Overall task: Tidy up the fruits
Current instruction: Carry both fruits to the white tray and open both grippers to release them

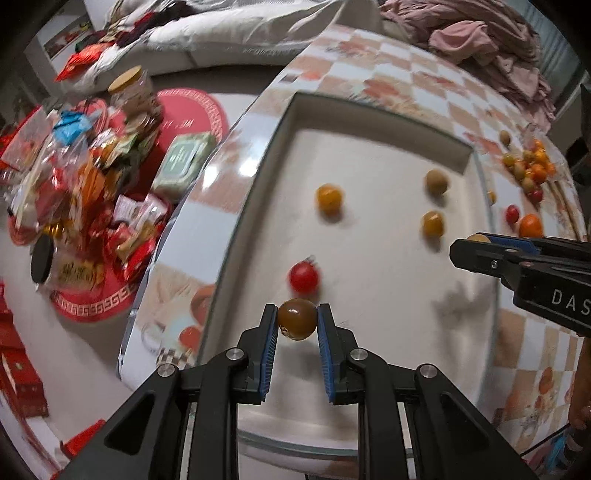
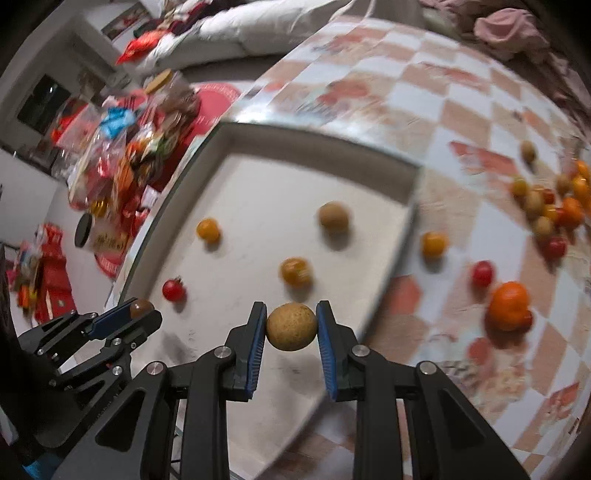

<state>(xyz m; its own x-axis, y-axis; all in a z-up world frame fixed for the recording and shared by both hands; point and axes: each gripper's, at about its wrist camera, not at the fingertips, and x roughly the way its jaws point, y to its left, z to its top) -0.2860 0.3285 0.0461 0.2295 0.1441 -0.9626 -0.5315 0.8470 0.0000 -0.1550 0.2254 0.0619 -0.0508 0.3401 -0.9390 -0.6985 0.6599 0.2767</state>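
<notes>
Over the white tray (image 1: 369, 387), the left hand-held gripper (image 1: 297, 325) pinches a brown tomato (image 1: 297, 324); the right hand-held gripper (image 2: 291, 326), marked "DAS", clamps a tan speckled fruit (image 2: 291, 326). Four fruits lie in the tray; blurred, perhaps tomatoes. More are heaped on the checkered bench (image 2: 461, 122).

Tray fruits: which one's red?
The cherry tomato nearest the left gripper; the other three loose in the tray are yellow-orange or tan.

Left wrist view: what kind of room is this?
Probably a home living room: a white sofa with piled pink clothes, a checkered-cloth table, and red snack packets heaped on a round red mat.
</notes>
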